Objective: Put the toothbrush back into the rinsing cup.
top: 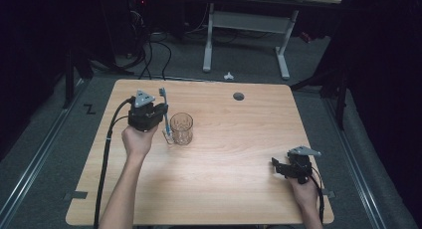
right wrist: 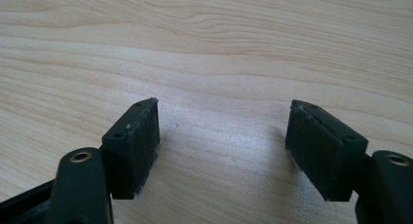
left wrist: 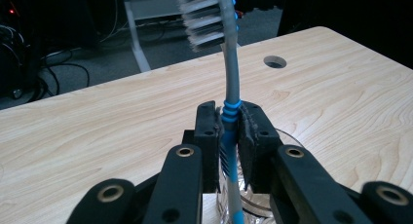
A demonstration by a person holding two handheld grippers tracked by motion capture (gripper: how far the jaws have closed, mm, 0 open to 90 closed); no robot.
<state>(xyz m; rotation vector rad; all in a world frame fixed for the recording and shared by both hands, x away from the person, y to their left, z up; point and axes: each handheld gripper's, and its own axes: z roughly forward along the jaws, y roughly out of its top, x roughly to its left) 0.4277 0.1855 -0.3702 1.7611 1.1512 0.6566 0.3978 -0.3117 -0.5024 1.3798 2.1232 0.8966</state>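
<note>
A grey and blue toothbrush (top: 164,112) stands upright in my left gripper (top: 160,117), bristles at the top. In the left gripper view the two pads clamp its handle (left wrist: 230,136) just below the blue ribs, with the bristle head (left wrist: 207,17) above. A clear patterned glass (top: 181,128) stands on the table just right of that gripper, and its rim (left wrist: 287,136) shows behind the jaws. Near the table's front right corner my right gripper (top: 279,168) rests low, open, with bare wood between its pads (right wrist: 134,146).
The light wooden table (top: 224,154) has a round cable hole (top: 239,96) near its far edge. A black cable (top: 106,154) trails from the left gripper off the front. Behind the table stand a white desk frame (top: 244,35) and floor cables.
</note>
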